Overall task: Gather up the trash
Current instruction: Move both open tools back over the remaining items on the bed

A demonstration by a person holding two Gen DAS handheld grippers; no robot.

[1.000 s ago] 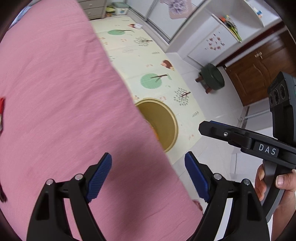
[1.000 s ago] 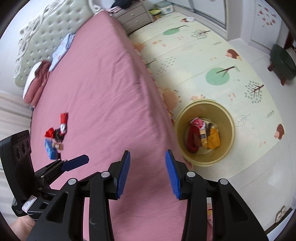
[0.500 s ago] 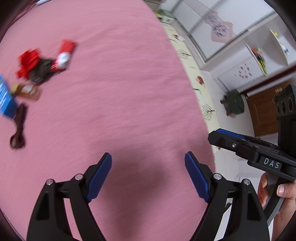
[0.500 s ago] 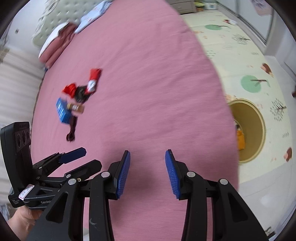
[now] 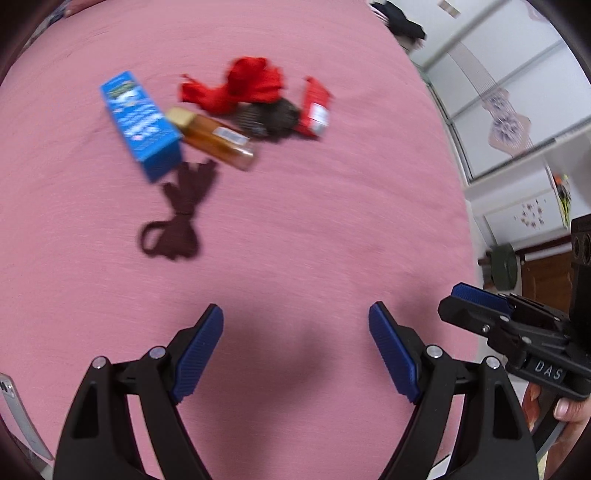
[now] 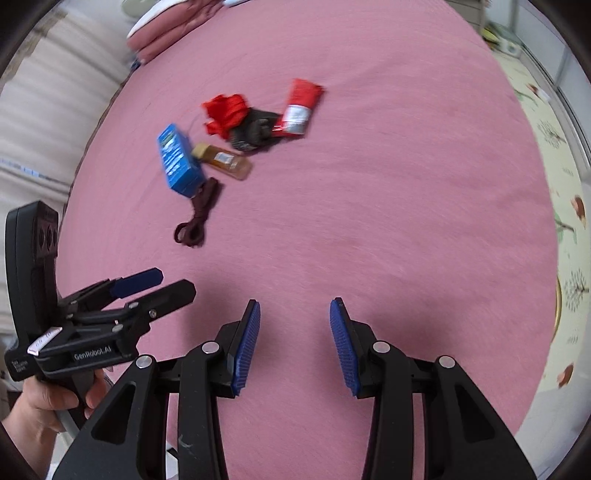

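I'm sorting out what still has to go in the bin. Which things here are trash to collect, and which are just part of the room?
Trash to collect, all on the bed:
blue box
amber bottle
red rag
black scrap
red packet
brown cord

Just lying about:
bed
folded pink bedding
play mat

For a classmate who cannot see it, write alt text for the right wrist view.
A small heap of trash lies on a pink bedspread: blue box, amber bottle, red cloth, red tube, dark cord. The open, empty right gripper hangs nearer, with the left gripper beside it.
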